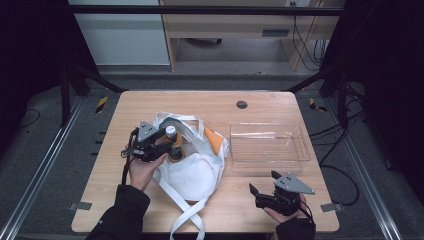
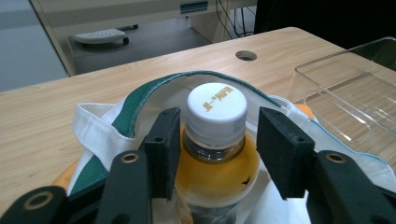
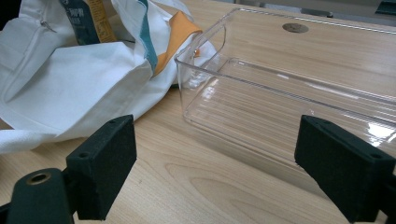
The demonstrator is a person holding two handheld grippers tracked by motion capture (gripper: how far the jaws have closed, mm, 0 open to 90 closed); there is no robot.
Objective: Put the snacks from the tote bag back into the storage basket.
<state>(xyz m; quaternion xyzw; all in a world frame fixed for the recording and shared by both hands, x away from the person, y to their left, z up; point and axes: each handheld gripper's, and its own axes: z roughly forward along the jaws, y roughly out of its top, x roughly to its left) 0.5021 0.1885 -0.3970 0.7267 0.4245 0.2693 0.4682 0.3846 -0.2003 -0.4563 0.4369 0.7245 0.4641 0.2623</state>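
Left claw [image 2: 215, 154] is right at the mouth of the white tote bag [image 1: 192, 170], and the bottle of orange drink [image 2: 217, 163] stands upright between its jaws, white cap [image 2: 217, 106] poking up above the pads. The left-hand pad [image 2: 164, 149] sits against the bottle's shoulder; the other pad is just off it, a sliver of gap showing, so the claw is partly closed around the bottle and not clamped on it. The bottle sits inside the bag's green-trimmed opening, on the left half of the table [image 1: 150, 102]. Over to the right, the right claw [image 1: 262, 191] hangs wide open and empty near the table's front edge, just in front of the clear plastic tray [image 1: 269, 145].
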